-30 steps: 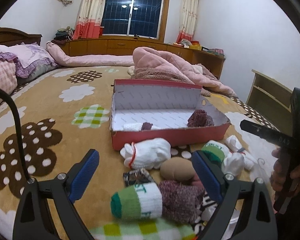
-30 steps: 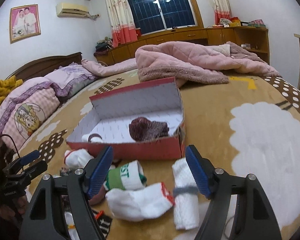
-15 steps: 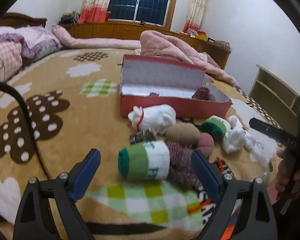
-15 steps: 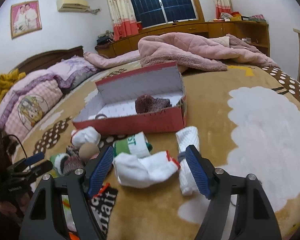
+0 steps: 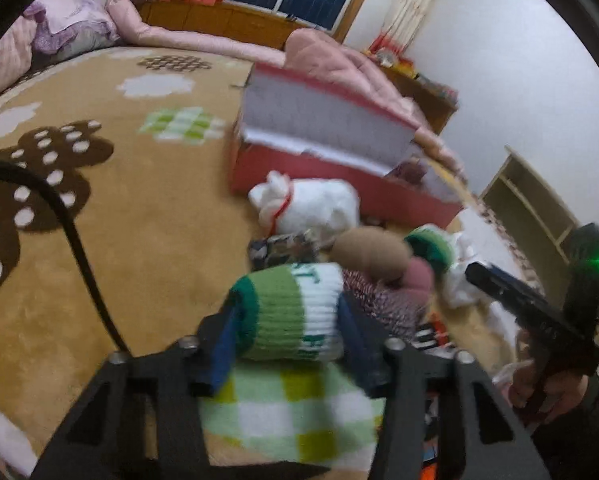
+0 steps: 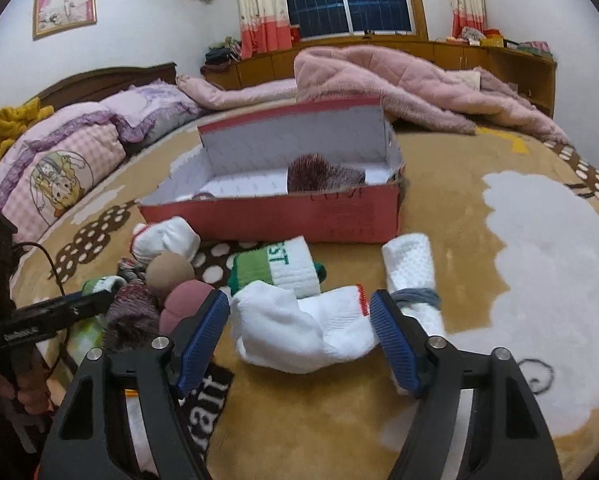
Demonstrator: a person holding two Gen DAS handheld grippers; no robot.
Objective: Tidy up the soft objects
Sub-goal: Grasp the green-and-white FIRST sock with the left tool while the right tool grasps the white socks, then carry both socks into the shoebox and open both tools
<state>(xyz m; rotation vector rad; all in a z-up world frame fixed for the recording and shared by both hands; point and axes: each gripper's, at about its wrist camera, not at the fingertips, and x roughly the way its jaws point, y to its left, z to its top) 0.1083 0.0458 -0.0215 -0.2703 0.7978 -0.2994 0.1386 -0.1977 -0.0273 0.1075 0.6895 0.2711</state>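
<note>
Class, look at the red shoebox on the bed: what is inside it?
Inside the red shoebox a dark maroon fuzzy sock bundle lies at its right end. The front wall hides most of the floor.

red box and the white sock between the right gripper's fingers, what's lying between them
In the right wrist view, a rolled green-and-white sock lies between the red box and the white sock.

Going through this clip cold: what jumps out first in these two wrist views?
The left gripper is closing its fingers on a rolled green-and-white sock at the near edge of the sock pile. The right gripper is closing around a loose white sock with a red-trimmed cuff. Behind both, an open red shoebox sits on the tan patterned blanket, with a fuzzy maroon sock already inside.
</note>
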